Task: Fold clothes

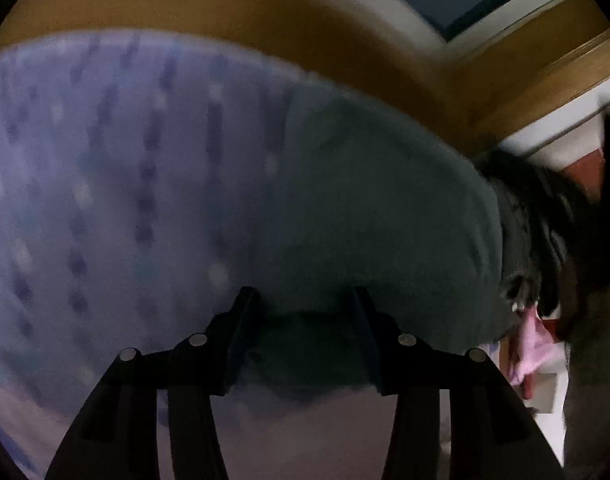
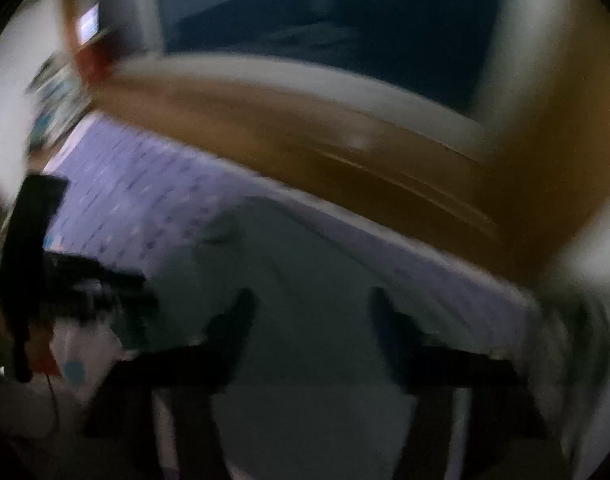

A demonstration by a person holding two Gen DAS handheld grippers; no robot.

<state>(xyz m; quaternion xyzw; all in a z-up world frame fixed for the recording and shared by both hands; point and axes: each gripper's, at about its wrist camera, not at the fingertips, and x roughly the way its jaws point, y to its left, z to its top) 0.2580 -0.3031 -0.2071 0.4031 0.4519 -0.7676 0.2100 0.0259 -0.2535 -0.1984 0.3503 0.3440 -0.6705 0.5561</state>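
In the left wrist view, the left gripper (image 1: pixel 301 300) fills the lower middle of the frame, its two black fingers (image 1: pixel 243 320) standing apart with a wide gap between them. A fold of the grey-green garment (image 1: pixel 385 208) bunches in that gap, though whether the fingers actually pinch it cannot be told (the cloth there is dark and soft-edged). The garment spreads from the centre toward the right of the frame, lying on a lavender bed sheet (image 1: pixel 105 180) with darker dashes printed on it, which covers the whole left side. Above the sheet, an ochre wooden headboard (image 1: pixel 265 16) arcs across the top. At the right edge, a dark crumpled piece of clothing (image 1: pixel 537 232) sits just beside the garment, with a pink cloth (image 1: pixel 533 348) below it.

The right wrist view is heavily blurred. The right gripper (image 2: pixel 311 312) sits in the lower middle, its fingers (image 2: pixel 389 328) spread wide with nothing clearly between them. Behind and under them lies the same grey-green garment (image 2: pixel 289 264), reaching from the centre down to the bottom of the frame. The lavender sheet (image 2: pixel 137 184) shows at the middle left, and the ochre headboard (image 2: pixel 305 132) runs diagonally across the upper half. At the left edge a black device (image 2: pixel 33 240) is visible (possibly the other gripper, too smeared to be sure).
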